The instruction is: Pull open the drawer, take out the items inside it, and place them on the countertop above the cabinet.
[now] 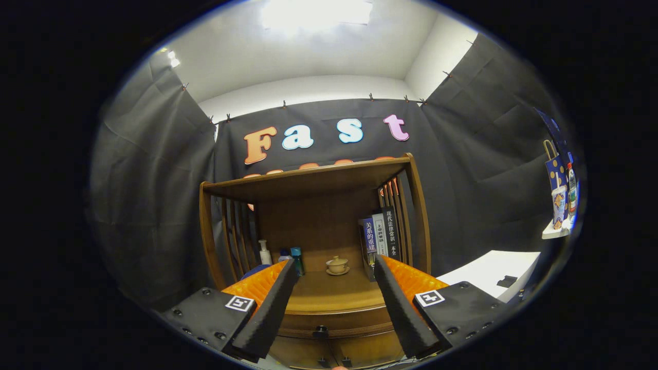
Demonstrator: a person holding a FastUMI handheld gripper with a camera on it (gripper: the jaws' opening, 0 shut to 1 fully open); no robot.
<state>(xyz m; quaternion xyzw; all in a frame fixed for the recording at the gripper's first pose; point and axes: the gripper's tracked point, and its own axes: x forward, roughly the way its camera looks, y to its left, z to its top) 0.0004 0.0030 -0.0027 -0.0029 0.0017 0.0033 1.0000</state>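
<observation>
Two fingers of the gripper (334, 267) stand wide apart, gripping nothing, aimed at the wooden cabinet (313, 205).
Its drawer (334, 321) sits closed under the countertop (334, 295), its knob (321, 329) low between the fingers, seemingly lined up for a pull; a lidded teacup (337, 265) and books (380, 239) rest above that drawer.

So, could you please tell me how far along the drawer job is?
Nothing looks done: the brown wooden drawer is shut, its small dark knob untouched. In hand: the open tongs hover above it, empty. Left: pulling it open, moving items onto the wooden countertop.
</observation>
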